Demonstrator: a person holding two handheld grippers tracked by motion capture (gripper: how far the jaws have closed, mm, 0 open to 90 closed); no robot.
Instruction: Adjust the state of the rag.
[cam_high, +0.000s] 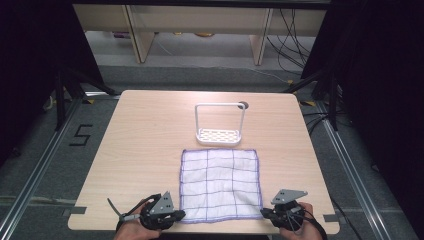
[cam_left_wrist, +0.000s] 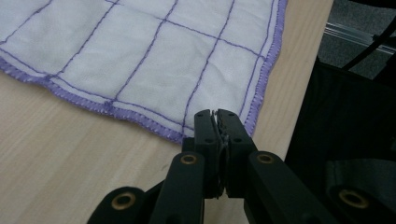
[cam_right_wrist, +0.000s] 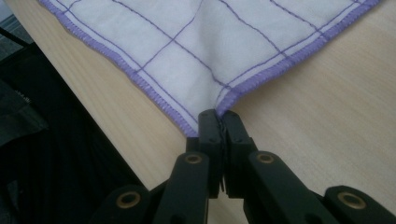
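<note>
A white cloth (cam_high: 220, 184) with a purple grid and purple hem lies flat on the near half of the wooden table (cam_high: 150, 135). My left gripper (cam_high: 177, 216) is shut on its near left corner; in the left gripper view the jaws pinch the hem of the cloth (cam_left_wrist: 154, 60) at the gripper tip (cam_left_wrist: 218, 114). My right gripper (cam_high: 265, 213) is shut on the near right corner, and the right gripper view has the cloth (cam_right_wrist: 210, 42) running into the closed tip (cam_right_wrist: 219, 115).
A white wire rack (cam_high: 220, 122) with a perforated base stands upright just beyond the cloth's far edge. A round cable hole (cam_high: 243, 105) sits behind it. The table's near edge lies right under both hands.
</note>
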